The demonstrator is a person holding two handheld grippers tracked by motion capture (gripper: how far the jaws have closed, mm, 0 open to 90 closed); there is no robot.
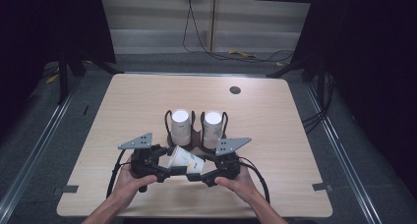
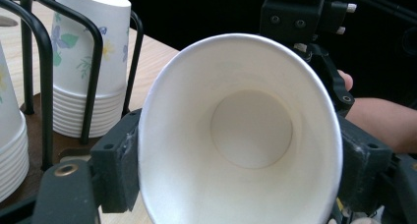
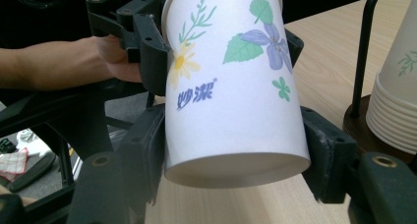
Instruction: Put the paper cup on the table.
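A flower-printed paper cup point(image 1: 186, 160) lies on its side in the air between my two grippers, just in front of the cup rack. My left gripper point(image 1: 170, 170) is shut on its mouth end; in the left gripper view the rim point(image 2: 162, 101) is pressed oval between the jaws and I look into the white inside point(image 2: 251, 130). My right gripper point(image 1: 200, 175) sits at the base end; in the right gripper view both pads point(image 3: 147, 145) lie against the cup point(image 3: 231, 101) near its bottom. A person's hand holds each gripper.
A black wire rack point(image 1: 168, 120) on a dark wooden base holds two stacks of upturned paper cups point(image 1: 180, 123) point(image 1: 213, 126) mid-table, right behind the grippers. The light wooden table point(image 1: 275, 130) has a round grommet hole point(image 1: 235, 90) at the back. Dark floor and cables surround it.
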